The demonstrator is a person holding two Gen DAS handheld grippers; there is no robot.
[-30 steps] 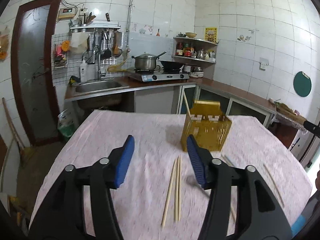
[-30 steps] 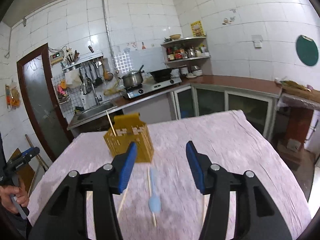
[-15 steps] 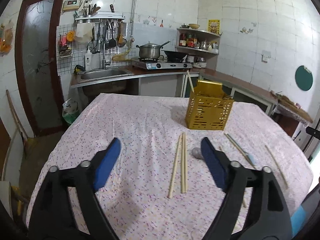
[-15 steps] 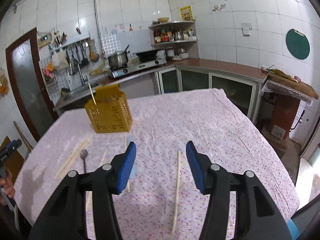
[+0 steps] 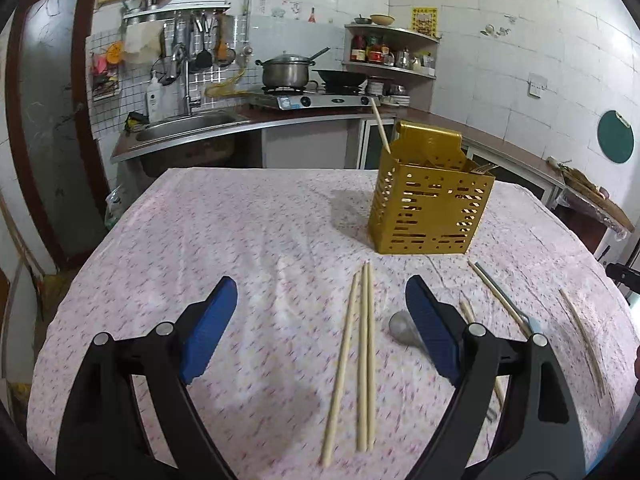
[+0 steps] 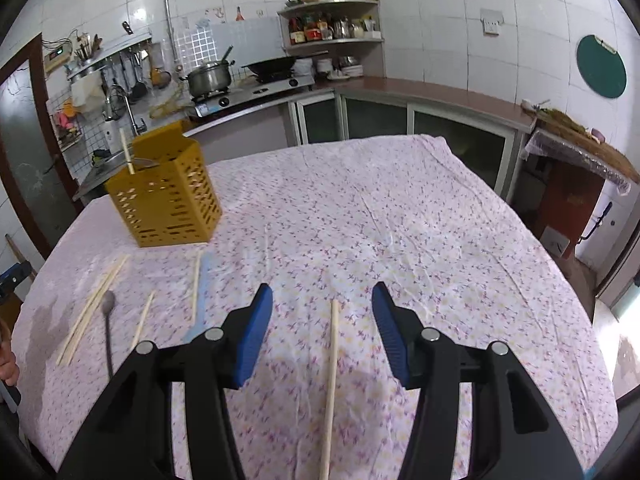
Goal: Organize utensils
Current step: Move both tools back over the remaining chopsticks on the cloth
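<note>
Left wrist view: left gripper (image 5: 320, 312) tilted down over the table (image 5: 248, 232), jaws wide apart after just opening further, nothing clamped. Three chopsticks (image 5: 362, 356) lie side by side on the cloth in the gap, nearer the right pad, not touched. A metal spoon (image 5: 400, 326) has its bowl just left of the right pad, partly hidden behind it. Right of that pad: more single chopsticks and a pale blue-handled utensil (image 5: 506, 302), type unclear. Yellow perforated holder (image 5: 430, 214) stands upright far right of centre; one chopstick (image 5: 380, 126) leans out of its left corner, fork tines (image 5: 486, 168) show at its right rim.

Right wrist view: right gripper (image 6: 322, 320) pitched down over the cloth, jaws about half apart, holding nothing. One lone chopstick (image 6: 331, 384) lies on the cloth running near to far between the pads, touching neither. Holder (image 6: 168, 200) sits far left with the chopstick sticking up. Near left of the gripper: scattered chopsticks, the spoon (image 6: 108, 320), the blue-handled piece (image 6: 202, 292). Part of a hand (image 6: 6, 364) at left edge.
</note>
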